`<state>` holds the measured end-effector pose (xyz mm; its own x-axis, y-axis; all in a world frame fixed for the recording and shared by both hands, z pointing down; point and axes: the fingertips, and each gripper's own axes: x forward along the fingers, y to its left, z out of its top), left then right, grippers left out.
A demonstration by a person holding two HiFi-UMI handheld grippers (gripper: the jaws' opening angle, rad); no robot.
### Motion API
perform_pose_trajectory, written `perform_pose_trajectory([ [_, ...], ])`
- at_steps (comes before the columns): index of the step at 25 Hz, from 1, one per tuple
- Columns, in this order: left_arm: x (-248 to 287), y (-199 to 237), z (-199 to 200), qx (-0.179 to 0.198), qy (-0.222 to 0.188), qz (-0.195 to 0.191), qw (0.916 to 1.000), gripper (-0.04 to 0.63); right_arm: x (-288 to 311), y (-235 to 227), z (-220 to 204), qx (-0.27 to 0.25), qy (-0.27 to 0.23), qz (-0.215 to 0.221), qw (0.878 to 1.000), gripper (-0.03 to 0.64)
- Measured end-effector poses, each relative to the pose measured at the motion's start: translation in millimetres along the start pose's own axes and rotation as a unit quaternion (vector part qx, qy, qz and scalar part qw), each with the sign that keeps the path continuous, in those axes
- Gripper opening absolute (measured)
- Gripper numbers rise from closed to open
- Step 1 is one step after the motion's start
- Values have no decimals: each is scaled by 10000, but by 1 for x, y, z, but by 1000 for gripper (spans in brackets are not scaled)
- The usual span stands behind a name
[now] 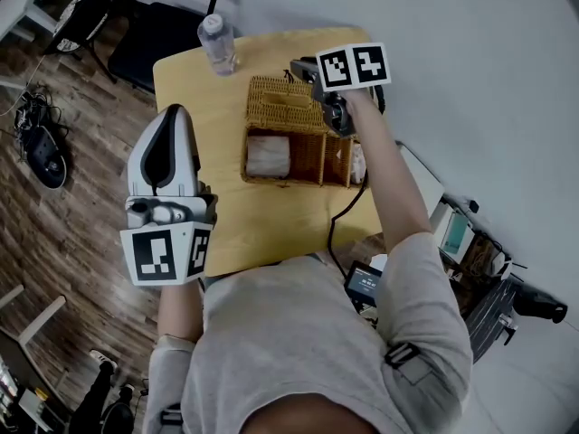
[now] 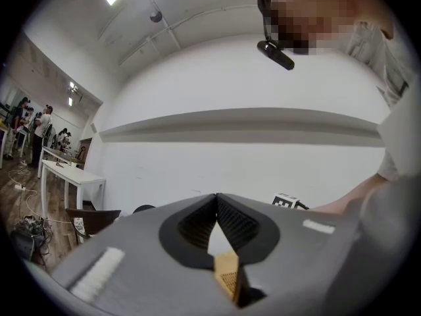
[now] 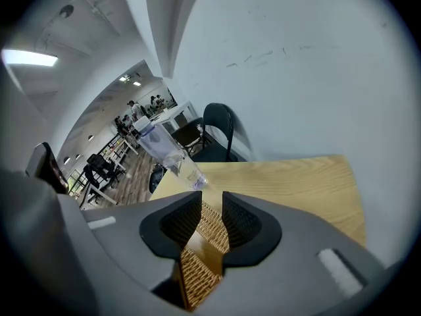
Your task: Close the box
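Over the table (image 1: 271, 224), the wicker lid (image 1: 282, 104) is pinched by the right gripper (image 3: 211, 206). The left gripper (image 2: 216, 197) is held aloft, jaws pressed together. The box (image 1: 280, 182) is seen open, a white bundle (image 1: 268, 156) in its larger compartment.

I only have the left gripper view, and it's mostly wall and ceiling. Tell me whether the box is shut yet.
Observer: Not yet. The head view shows the wicker box open, with its lid tipped back toward the far side of the table.
Operator: Report the right gripper.
Observer: The right gripper has its jaws closed on the lid's edge, at the lid's right end.
Operator: Name anything beyond the lid.
Observer: A clear plastic bottle stands upright near the table's far edge, apart from the lid.
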<state>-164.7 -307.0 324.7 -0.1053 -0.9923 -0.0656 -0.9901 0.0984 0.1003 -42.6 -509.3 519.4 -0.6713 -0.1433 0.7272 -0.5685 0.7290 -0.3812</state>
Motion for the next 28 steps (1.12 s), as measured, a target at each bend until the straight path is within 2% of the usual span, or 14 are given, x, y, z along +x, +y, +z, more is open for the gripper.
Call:
perform_pose_trajectory([
  [13, 10, 7, -25, -134, 218, 163, 9995, 58, 55, -29, -21, 251, 903, 57, 9956, 78],
  [28, 8, 19, -46, -269, 413, 305, 9983, 58, 94, -43, -44, 167, 1851, -91, 9825, 75],
])
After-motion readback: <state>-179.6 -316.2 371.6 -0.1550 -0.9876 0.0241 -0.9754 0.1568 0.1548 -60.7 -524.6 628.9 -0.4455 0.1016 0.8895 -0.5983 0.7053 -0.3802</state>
